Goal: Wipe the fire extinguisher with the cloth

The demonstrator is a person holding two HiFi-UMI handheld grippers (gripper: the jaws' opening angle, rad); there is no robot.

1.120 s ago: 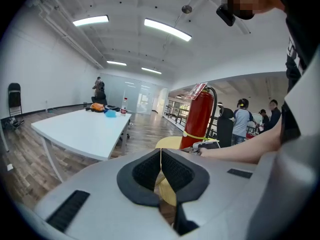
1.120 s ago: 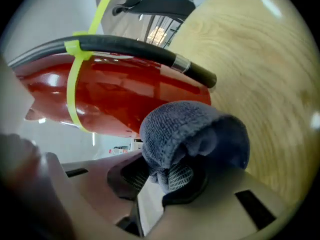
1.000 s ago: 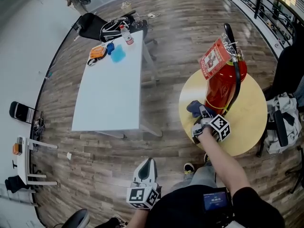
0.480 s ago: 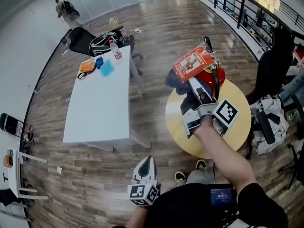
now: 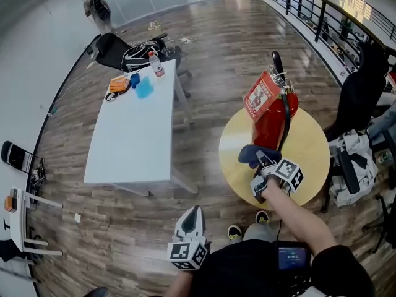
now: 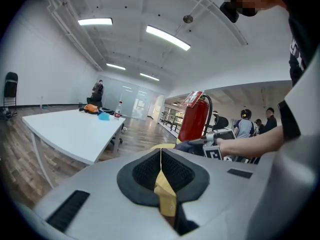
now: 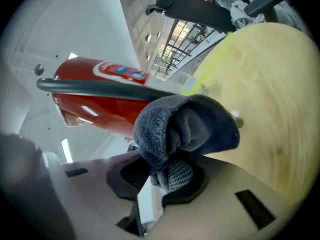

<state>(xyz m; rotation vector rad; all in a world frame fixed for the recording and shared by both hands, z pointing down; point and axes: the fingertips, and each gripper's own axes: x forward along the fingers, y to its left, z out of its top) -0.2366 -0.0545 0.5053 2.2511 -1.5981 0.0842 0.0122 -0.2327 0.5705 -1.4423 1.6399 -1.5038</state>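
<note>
A red fire extinguisher (image 5: 272, 115) with a black hose (image 5: 286, 119) and a red-white tag (image 5: 259, 97) stands on the round yellow table (image 5: 312, 150). My right gripper (image 5: 264, 161) is shut on a dark blue cloth (image 5: 256, 154), low against the near side of the cylinder. In the right gripper view the bunched cloth (image 7: 186, 126) fills the jaws of that gripper (image 7: 162, 176), with the red body (image 7: 100, 106) and the hose (image 7: 95, 86) just behind it. My left gripper (image 5: 192, 211) hangs shut and empty near my body; its view shows the extinguisher (image 6: 193, 121) ahead.
A long white table (image 5: 133, 135) at the left carries a bottle (image 5: 153, 64), an orange item and a blue item. A black chair (image 5: 114, 49) with a bag stands behind it. Dark chairs and a bag (image 5: 351, 166) crowd the right. A railing (image 5: 309, 17) runs along the back right.
Half a second ago my right gripper held the cloth high by the tag. It has come back down to the lower part of the cylinder. The left gripper has stayed put.
</note>
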